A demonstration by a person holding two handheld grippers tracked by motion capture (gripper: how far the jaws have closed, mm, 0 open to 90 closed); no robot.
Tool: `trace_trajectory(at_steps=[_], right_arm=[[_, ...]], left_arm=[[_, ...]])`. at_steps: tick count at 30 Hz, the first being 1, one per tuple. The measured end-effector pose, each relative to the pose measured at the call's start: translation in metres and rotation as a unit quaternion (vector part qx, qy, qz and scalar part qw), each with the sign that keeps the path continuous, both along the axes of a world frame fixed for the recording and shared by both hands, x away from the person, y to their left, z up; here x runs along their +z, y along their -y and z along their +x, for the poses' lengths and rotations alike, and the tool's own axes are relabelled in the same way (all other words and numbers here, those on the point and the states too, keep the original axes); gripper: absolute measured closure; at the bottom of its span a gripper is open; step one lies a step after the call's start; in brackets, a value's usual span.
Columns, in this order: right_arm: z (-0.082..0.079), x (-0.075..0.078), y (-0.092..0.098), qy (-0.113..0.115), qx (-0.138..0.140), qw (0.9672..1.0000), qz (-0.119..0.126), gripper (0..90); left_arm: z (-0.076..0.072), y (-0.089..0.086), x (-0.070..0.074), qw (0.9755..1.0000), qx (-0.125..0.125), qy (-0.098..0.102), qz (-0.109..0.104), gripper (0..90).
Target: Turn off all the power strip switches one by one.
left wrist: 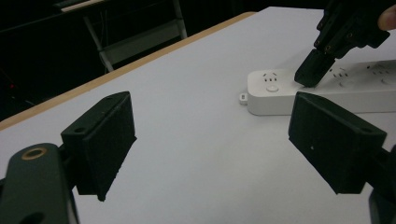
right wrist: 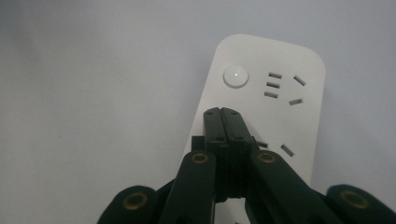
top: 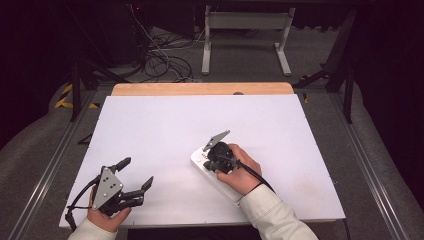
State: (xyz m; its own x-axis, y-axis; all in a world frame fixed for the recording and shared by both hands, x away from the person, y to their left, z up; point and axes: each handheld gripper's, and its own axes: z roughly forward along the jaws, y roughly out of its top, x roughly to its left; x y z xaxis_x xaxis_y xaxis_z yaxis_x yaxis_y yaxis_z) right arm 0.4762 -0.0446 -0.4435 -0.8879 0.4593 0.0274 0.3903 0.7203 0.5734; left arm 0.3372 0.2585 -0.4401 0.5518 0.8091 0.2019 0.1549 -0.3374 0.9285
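The white power strip (top: 216, 176) lies flat on the white table (top: 165, 125), toward the near edge and right of centre, running diagonally.

Right hand (top: 242, 171): it comes in from the near edge in a pale sleeve (top: 272, 215) and sits directly above the power strip, wrist bent so the tool points down. The right gripper (right wrist: 226, 114) has its jaws pressed together with no gap and nothing between them. The tips stand over the strip's top face, just short of its round button (right wrist: 236, 75) and beside the socket slots. Whether the tips touch the face cannot be told.

Left hand (top: 102, 212): it is low at the near edge, well to the left of the power strip, palm under the tool. The left gripper (top: 136, 176) has its jaws spread wide and empty, aimed across the table toward the strip. It hangs above bare table surface.

Hidden or unclear: the right hand and sleeve cover most of the strip's near half in the high view. The left gripper view cuts off the strip's far end at the frame edge. A small white tab (left wrist: 242, 97) at the strip's end is too small to identify.
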Motion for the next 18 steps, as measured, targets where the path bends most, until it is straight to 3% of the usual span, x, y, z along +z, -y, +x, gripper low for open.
trace_trajectory(at_steps=[18], right_arm=[[-0.0004,-0.0010,0.0005,0.001,-0.001,1.0000,0.001,90.0]], left_arm=[[0.0002,0.0005,-0.0002,1.0000,0.000,0.001,0.004,15.4]])
